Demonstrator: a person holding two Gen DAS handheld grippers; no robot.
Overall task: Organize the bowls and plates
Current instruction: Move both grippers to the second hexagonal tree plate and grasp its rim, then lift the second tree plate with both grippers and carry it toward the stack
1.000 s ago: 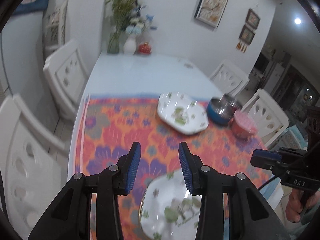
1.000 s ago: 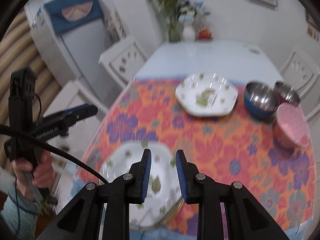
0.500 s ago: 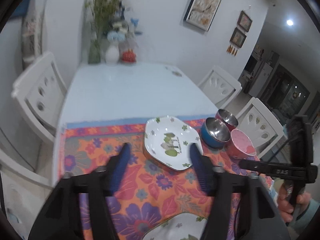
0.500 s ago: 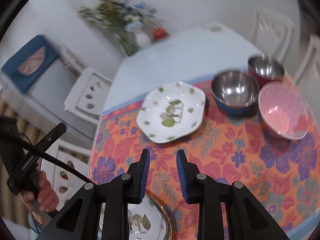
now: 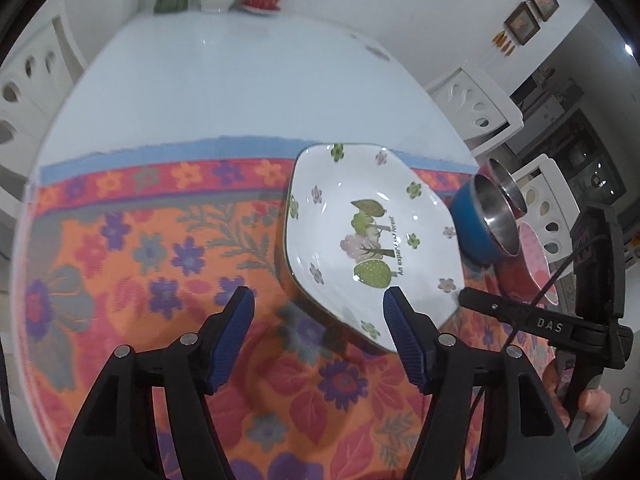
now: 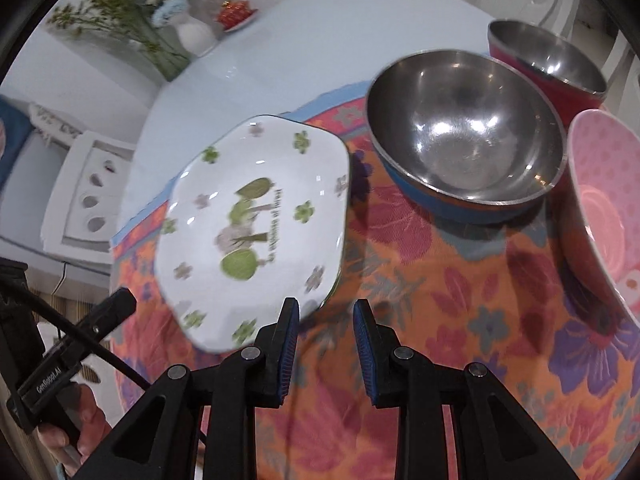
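Note:
A white octagonal plate with green trees (image 5: 372, 236) lies on the orange flowered cloth (image 5: 160, 248); it also shows in the right wrist view (image 6: 252, 220). My left gripper (image 5: 320, 324) is wide open and empty just in front of the plate's near edge. My right gripper (image 6: 325, 334) is open a little and empty, at the plate's near right edge. Right of the plate stand a blue steel bowl (image 6: 464, 140), a red steel bowl (image 6: 548, 64) and a pink bowl (image 6: 604, 216). The blue bowl (image 5: 480, 224) also shows in the left wrist view.
The bare white tabletop (image 5: 224, 80) stretches behind the cloth, with a vase of flowers (image 6: 188, 28) and a small red dish (image 6: 234, 14) at its far end. White chairs (image 5: 476, 104) stand around the table.
Both grippers have moved forward over the cloth toward the far plate. The near plate has dropped out of view. My left gripper has opened wider.

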